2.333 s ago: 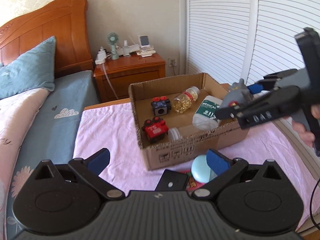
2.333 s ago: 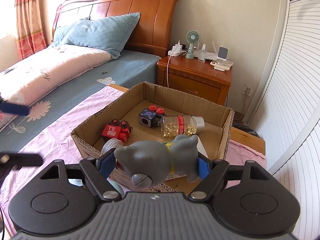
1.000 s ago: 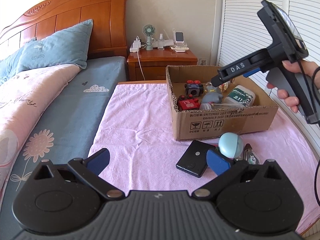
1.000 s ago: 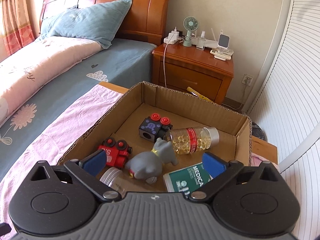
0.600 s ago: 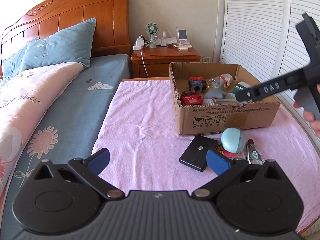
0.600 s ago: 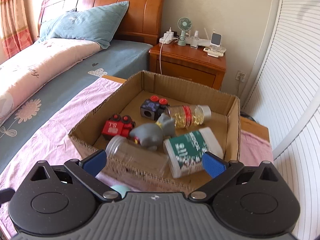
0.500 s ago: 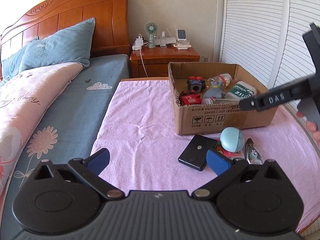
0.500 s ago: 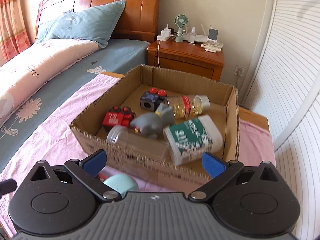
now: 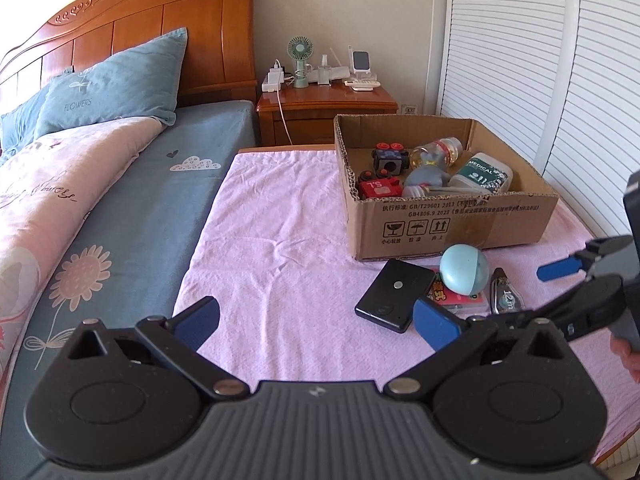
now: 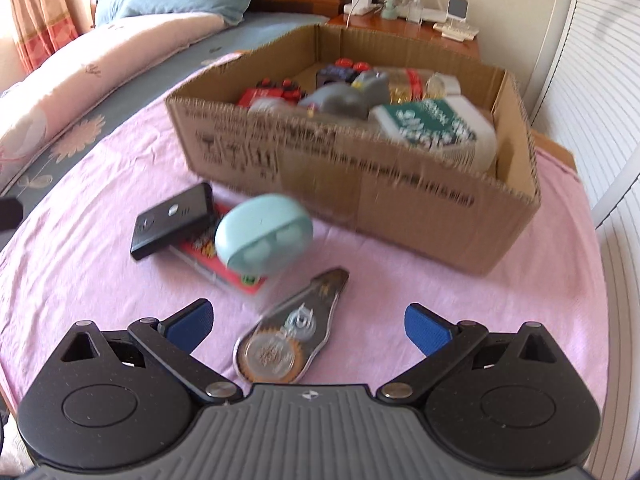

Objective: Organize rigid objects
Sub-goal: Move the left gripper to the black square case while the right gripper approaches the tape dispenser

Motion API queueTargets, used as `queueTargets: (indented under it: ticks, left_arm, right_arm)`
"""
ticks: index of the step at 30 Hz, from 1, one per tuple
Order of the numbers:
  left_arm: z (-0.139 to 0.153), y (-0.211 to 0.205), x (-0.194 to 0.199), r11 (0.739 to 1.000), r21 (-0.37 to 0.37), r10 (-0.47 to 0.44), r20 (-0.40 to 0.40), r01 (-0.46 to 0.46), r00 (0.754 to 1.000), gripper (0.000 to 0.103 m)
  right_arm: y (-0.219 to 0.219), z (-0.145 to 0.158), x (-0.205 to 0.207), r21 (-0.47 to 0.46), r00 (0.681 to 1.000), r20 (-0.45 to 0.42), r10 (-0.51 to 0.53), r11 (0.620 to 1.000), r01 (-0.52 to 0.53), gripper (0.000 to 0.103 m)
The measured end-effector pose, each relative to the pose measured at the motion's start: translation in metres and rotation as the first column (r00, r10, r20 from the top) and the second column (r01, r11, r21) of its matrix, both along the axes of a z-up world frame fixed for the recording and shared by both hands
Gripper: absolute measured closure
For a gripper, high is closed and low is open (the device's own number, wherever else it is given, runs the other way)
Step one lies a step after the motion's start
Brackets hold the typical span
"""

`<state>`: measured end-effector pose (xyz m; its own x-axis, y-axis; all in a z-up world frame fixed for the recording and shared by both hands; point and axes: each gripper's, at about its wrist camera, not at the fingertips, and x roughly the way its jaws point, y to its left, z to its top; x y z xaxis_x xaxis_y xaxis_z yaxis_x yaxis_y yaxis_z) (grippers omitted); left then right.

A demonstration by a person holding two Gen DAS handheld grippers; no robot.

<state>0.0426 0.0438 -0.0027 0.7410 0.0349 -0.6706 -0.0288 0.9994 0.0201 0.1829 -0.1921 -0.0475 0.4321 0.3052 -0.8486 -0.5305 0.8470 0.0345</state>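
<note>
Four small things lie on the pink cloth (image 10: 420, 288), just in front of the cardboard box (image 10: 400, 184).

Nearest the right gripper (image 10: 308, 324) is a clear correction-tape dispenser (image 10: 288, 340), beside a pale blue round case (image 10: 264, 236), a red card pack (image 10: 216, 264) and a flat black device (image 10: 172, 220). Both the right gripper and the left gripper (image 9: 316, 320) are spread wide, holding nothing.

Bright daylight throughout. Carved orange-brown wooden headboard (image 9: 132, 36) against a pale cream wall (image 9: 352, 8). Blue-grey bedsheet (image 9: 132, 208) under a blue pillow (image 9: 116, 80) and pink floral quilt (image 9: 52, 172). Wooden nightstand (image 9: 326, 106) beside the bed. White louvred doors (image 9: 540, 60) at right.
</note>
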Motion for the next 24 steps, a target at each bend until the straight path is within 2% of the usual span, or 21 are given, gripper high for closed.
queueTargets:
  ticks: [7,14,17,21,24]
  left_arm:
    - [-0.006,-0.007,0.005,1.0,0.006,-0.019,-0.022,0.019,1.0,0.001]
    - [-0.012,-0.012,0.01,0.999,0.008,-0.033,-0.043,0.033,0.999,0.001]
    - [-0.017,-0.014,0.014,0.999,0.007,-0.042,-0.059,0.042,0.997,0.001]
    - [-0.022,-0.017,0.023,0.999,0.008,-0.052,-0.085,0.053,0.995,0.001]
    - [-0.025,-0.019,0.035,0.998,0.006,-0.062,-0.101,0.063,0.993,0.001]
  right_arm:
    - [0.001,-0.012,-0.008,-0.037,0.999,0.036,-0.029,0.999,0.03,0.0]
    - [-0.026,-0.012,-0.007,-0.052,0.991,0.048,-0.122,0.991,0.125,0.0]
    - [-0.039,-0.013,-0.005,-0.05,0.981,0.047,-0.186,0.981,0.188,0.0]
    - [-0.054,-0.014,-0.002,-0.037,0.951,0.033,-0.306,0.951,0.308,0.0]
    - [-0.057,-0.015,-0.004,-0.034,0.944,0.042,-0.329,0.943,0.33,0.0]
